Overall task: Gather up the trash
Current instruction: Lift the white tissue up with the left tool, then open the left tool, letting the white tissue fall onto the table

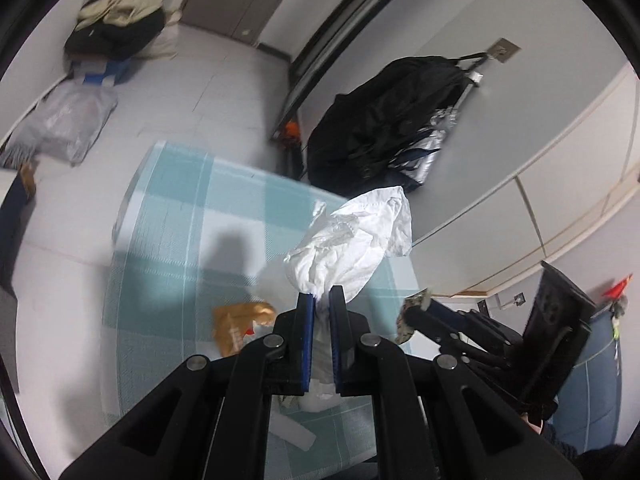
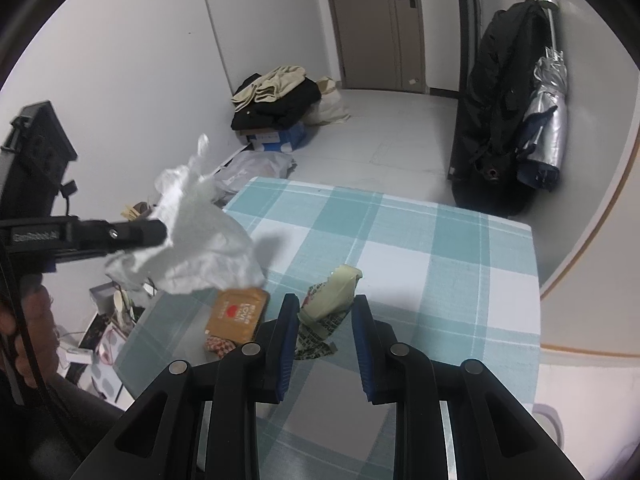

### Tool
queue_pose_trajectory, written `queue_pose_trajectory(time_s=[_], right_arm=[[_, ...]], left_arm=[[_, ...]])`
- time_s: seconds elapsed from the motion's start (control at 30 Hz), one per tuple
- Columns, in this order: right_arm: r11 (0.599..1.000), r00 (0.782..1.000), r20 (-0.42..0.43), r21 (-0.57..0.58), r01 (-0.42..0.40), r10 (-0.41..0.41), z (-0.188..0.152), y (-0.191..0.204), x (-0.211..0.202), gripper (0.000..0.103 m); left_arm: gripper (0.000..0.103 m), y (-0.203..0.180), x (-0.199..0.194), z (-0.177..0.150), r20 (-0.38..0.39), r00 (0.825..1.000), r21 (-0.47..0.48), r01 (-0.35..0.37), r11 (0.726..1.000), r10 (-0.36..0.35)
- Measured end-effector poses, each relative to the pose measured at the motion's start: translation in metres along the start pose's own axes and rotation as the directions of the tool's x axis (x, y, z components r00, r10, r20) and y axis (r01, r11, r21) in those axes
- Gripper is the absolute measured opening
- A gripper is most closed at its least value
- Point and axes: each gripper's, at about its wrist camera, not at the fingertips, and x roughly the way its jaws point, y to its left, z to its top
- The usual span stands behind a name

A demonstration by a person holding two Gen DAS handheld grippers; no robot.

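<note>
Your left gripper [image 1: 320, 298] clamps crumpled white tissue [image 1: 352, 240] above checked tablecloth [image 2: 420, 248]; its fingertips hidden. Right gripper [image 2: 325, 308] grips printed wrapper [image 2: 328, 304], lower end obscured.

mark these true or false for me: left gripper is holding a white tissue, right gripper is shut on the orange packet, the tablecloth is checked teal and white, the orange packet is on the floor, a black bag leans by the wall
1. The left gripper holds a white tissue. True; its jaws are shut on the crumpled tissue, which is lifted off the table.
2. The right gripper is shut on the orange packet. False; a printed wrapper sits between its fingers, and the orange packet lies beside them.
3. The tablecloth is checked teal and white. True.
4. The orange packet is on the floor. False; it lies on the tablecloth.
5. A black bag leans by the wall. True; a silver umbrella hangs next to it.
</note>
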Motion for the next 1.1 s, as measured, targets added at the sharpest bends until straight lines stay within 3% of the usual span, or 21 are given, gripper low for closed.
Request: queue_pose_trajectory(time_s=[0.13,0.2,0.3,0.47,0.6,0.7,0.73,0.8,0.83,0.87,1.0,1.1], right_arm=[[1.0,1.0,0.005,0.009,0.007,-0.007,0.0,-0.005,-0.003,0.026],[1.0,1.0,0.007,0.013,0.011,-0.011,0.0,-0.007,-0.004,0.026],[1.0,1.0,0.008,0.018,0.017,-0.017,-0.001,-0.01,-0.007,0.026],[0.999,0.999,0.02,0.042,0.025,-0.026,-0.002,-0.02,-0.016,0.026],[0.998,0.999,0.023,0.053,0.026,-0.028,-0.003,-0.023,-0.02,0.026],[0.998,0.999,0.025,0.046,0.031,-0.032,-0.005,-0.023,-0.022,0.026],[0.998,0.999,0.024,0.046,0.031,-0.032,-0.006,-0.023,-0.022,0.026],[0.998,0.999,0.024,0.049,0.03,-0.031,-0.007,-0.024,-0.023,0.026],[0.998,0.999,0.023,0.051,0.029,-0.03,-0.007,-0.025,-0.023,0.026],[0.998,0.999,0.023,0.054,0.028,-0.03,-0.008,-0.026,-0.023,0.026],[0.998,0.999,0.02,0.06,0.023,-0.024,-0.01,-0.028,-0.023,0.026],[0.998,1.0,0.016,0.061,0.022,-0.023,-0.011,-0.029,-0.022,0.026]], left_arm=[[0.004,-0.006,0.002,0.002,-0.001,1.0,0.009,0.026,1.0,-0.026],[0.004,-0.002,0.013,0.001,-0.046,0.999,-0.018,0.021,1.0,-0.022],[0.004,0.006,0.023,-0.001,-0.08,0.994,-0.082,0.064,0.995,-0.07],[0.004,-0.005,0.011,-0.002,-0.055,0.96,-0.107,0.268,0.958,-0.274],[0.004,0.018,0.029,-0.008,-0.103,0.974,-0.21,0.177,0.962,-0.201],[0.005,0.029,0.038,-0.014,-0.155,0.983,-0.238,0.054,0.97,-0.093],[0.011,0.03,0.04,-0.016,-0.171,0.984,-0.229,0.013,0.973,-0.054],[0.032,0.031,0.042,-0.019,-0.198,0.98,-0.205,-0.076,0.976,0.034],[0.051,0.033,0.043,-0.022,-0.211,0.974,-0.209,-0.124,0.97,0.079],[0.06,0.037,0.043,-0.025,-0.212,0.973,-0.222,-0.141,0.965,0.093],[0.062,0.04,0.044,-0.028,-0.225,0.955,-0.204,-0.242,0.948,0.196],[0.062,0.031,0.048,-0.023,-0.205,0.958,-0.166,-0.237,0.957,0.201]])
